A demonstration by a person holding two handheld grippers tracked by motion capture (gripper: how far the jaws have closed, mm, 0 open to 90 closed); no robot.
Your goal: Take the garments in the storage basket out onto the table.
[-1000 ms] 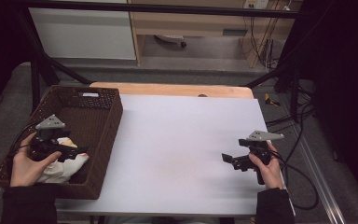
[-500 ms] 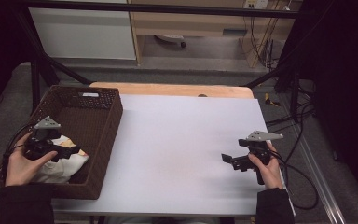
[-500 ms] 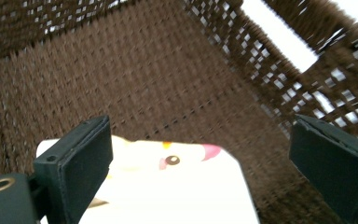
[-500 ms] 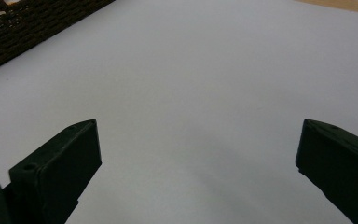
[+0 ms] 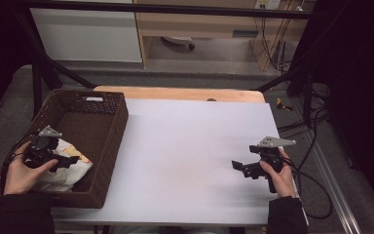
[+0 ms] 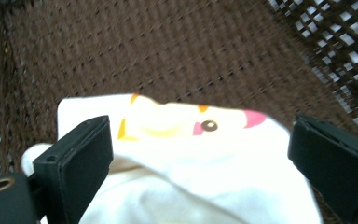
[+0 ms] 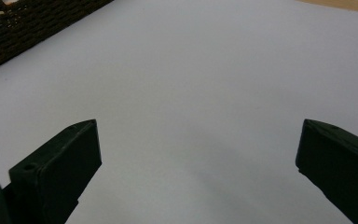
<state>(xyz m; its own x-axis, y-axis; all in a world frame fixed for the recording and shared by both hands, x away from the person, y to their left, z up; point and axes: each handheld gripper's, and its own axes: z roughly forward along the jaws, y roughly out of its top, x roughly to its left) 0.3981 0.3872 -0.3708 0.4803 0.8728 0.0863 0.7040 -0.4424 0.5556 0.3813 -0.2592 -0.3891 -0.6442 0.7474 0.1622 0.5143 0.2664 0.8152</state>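
Observation:
A white cloth (image 5: 70,170) with a yellow and pink print lies crumpled in the near end of a brown wicker basket (image 5: 114,124) at the table's left. My left gripper (image 5: 69,161) hovers just over it, held by a hand inside the basket. In the left gripper view the cloth (image 6: 214,182) bulges between the wide-open jaws of the left gripper (image 6: 200,149), with neither pad pressing it. My right gripper (image 5: 239,168) is held low over the white table (image 5: 190,141) at the right. It points left, and the right gripper (image 7: 200,154) stands open with nothing between its jaws.
The basket's woven floor (image 6: 177,51) lies bare beyond the cloth. A wooden strip (image 5: 175,92) runs along the table's far edge. Cables (image 5: 316,190) trail off the right side. The basket's corner (image 7: 23,28) shows far off in the right gripper view.
My left gripper has drawn slightly left within the basket, staying over the cloth. The right gripper has not moved.

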